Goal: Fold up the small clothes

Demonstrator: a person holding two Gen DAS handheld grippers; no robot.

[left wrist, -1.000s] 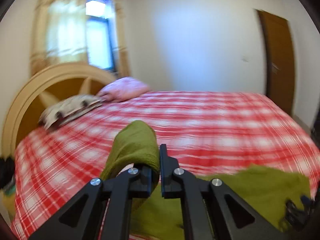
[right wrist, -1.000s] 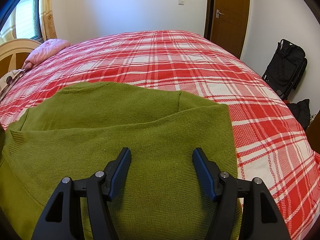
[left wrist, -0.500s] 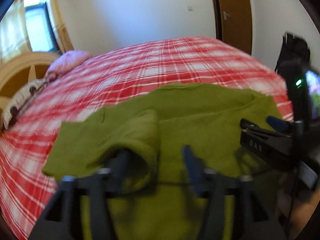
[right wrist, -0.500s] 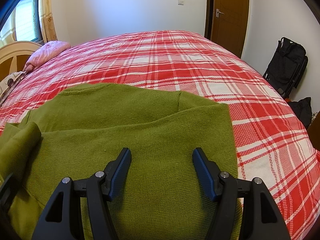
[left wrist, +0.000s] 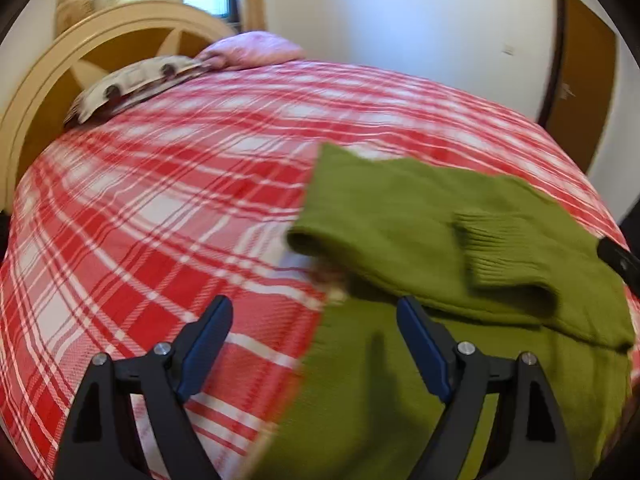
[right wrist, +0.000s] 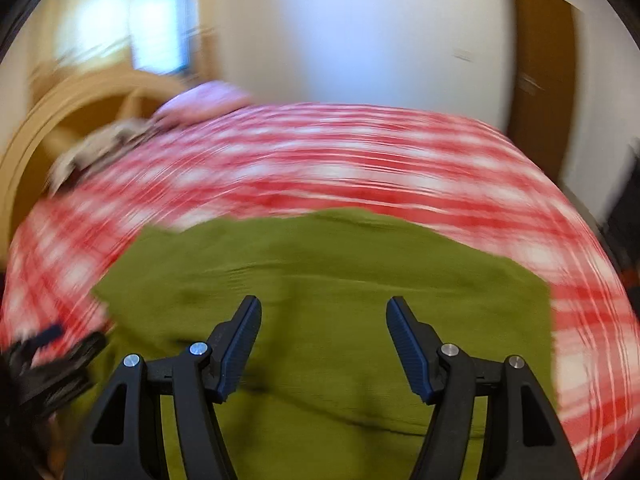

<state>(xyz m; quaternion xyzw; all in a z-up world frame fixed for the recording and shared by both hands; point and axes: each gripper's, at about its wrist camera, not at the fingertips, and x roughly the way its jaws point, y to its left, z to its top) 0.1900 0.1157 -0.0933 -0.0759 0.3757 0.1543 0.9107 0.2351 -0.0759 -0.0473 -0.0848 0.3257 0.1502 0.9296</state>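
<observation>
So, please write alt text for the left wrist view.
A green sweater lies on a red plaid bed, one sleeve folded across it. The left gripper hangs open and empty above its edge.

A big bed has a red and white checked cover (left wrist: 168,208). A pink pillow (left wrist: 256,48) and a spotty one (left wrist: 132,84) (it may be a cushion, it is blurry) lie by the round wooden headboard (left wrist: 60,68). A brown door (left wrist: 584,92) is in the white wall.

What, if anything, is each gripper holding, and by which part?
Nothing is held. The left gripper has just been opening, with nothing between its jaws, the sleeve folded across the green sweater. The right gripper is open.
</observation>
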